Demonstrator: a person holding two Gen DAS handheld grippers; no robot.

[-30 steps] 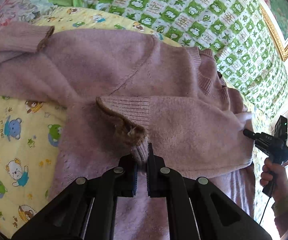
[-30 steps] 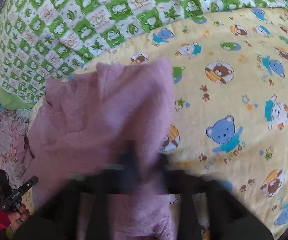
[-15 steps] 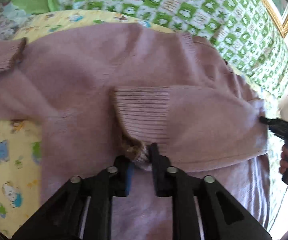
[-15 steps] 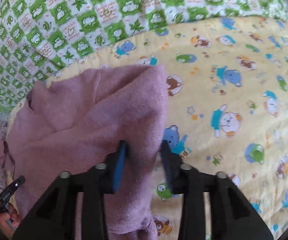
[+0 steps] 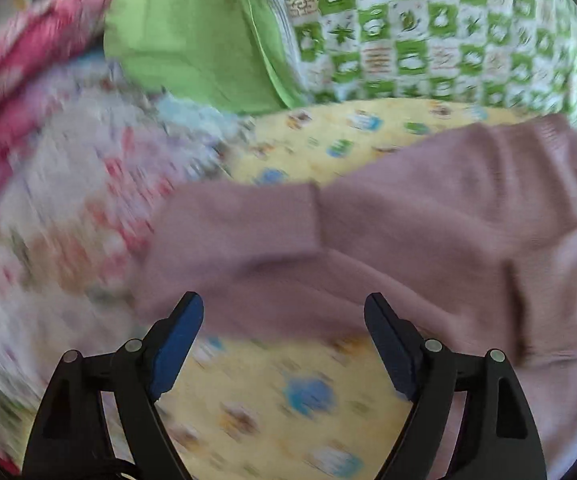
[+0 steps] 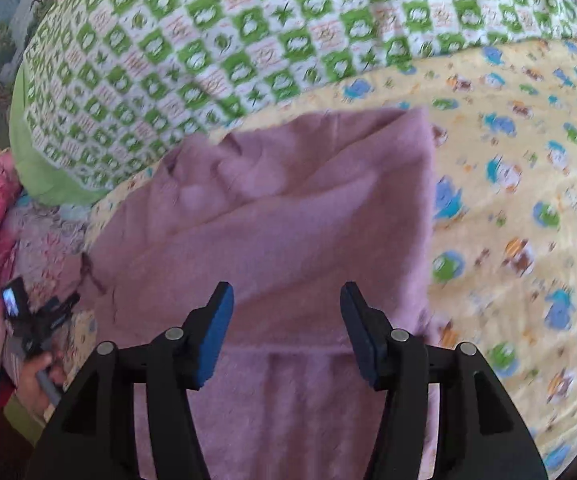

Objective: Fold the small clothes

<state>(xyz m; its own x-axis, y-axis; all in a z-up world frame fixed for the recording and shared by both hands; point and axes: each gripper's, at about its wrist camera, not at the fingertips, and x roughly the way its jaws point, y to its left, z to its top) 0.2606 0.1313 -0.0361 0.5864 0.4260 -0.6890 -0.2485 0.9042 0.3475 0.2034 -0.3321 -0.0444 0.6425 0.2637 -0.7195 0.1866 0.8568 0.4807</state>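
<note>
Both cuffs have been let go. On the left gripper (image 5: pixel 283 340) and right gripper (image 6: pixel 286 330) the jaws are opening, nothing between them. The sweater (image 6: pixel 288 216) lies on the sheet (image 6: pixel 528 200), its unfolded sleeve (image 5: pixel 232 232) at 10 o'clock; loose folds could be dragged apart if snagged.

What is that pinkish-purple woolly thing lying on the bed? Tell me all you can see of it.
It is a small mauve knitted sweater, soft and fuzzy-looking, lying on the yellow cartoon-bear sheet. It is partly folded: in the right wrist view its side is turned over into a straight edge, and in the left wrist view a sleeve lies across the body. Both grippers' jaws are opening and do not grip it. The left view is blurred, so finer knit detail is unclear.
</note>
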